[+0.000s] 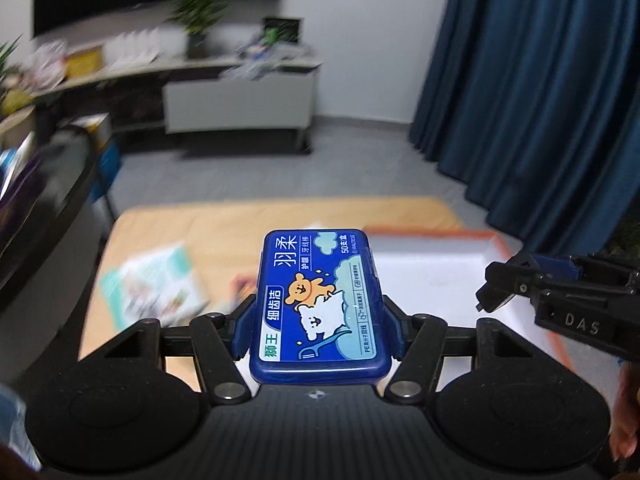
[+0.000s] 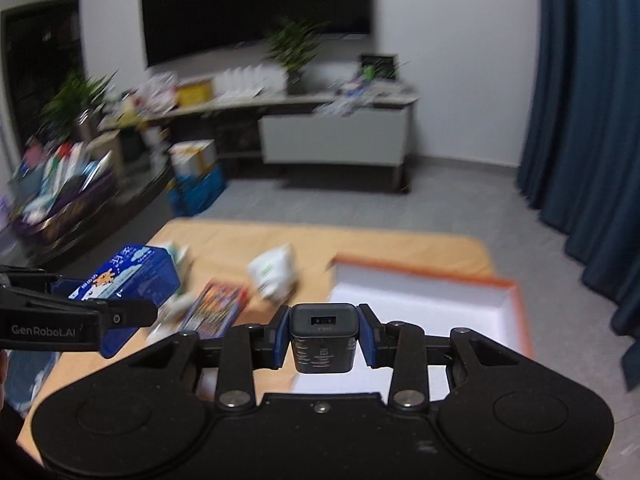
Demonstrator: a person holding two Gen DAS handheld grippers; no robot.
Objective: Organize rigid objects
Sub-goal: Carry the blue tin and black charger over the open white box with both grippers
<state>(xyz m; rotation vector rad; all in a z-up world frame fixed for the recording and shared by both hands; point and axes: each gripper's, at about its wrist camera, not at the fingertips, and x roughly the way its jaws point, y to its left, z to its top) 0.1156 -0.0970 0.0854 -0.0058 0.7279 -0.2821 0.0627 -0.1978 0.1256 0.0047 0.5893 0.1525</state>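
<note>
1. Left wrist view puts the blue floss box [image 1: 319, 304] squarely between your left gripper [image 1: 319, 320] fingers, pinched on its long sides and carried lid-up in the air, above the near-left edge of the white tray [image 1: 440, 272].
2. Your right gripper [image 2: 323, 338] is clamped on the grey charger [image 2: 323, 338], socket face pointing forward, held above the tray's near edge.
3. The tray, with its orange rim, sits on the right part of the tan table [image 2: 248, 240]; what shows of its floor looks bare.
4. Left of the tray, loose on the table, lie a white pouch [image 2: 274, 276], a colourful card pack [image 2: 214, 310] and a pale printed packet [image 1: 156, 284], all blurred.
5. Risk: both tools hang close together over the tray's near-left corner, so lowering them at once could knock one against the other and jar a grip loose.
6. Risk: the floss box is smooth and held only by its edges near the back; a tilt or a jolt could let it slide out before it is over the tray floor.
7. Risk: the charger is short and rounded, so opening too high may send it bouncing off the rim.
</note>
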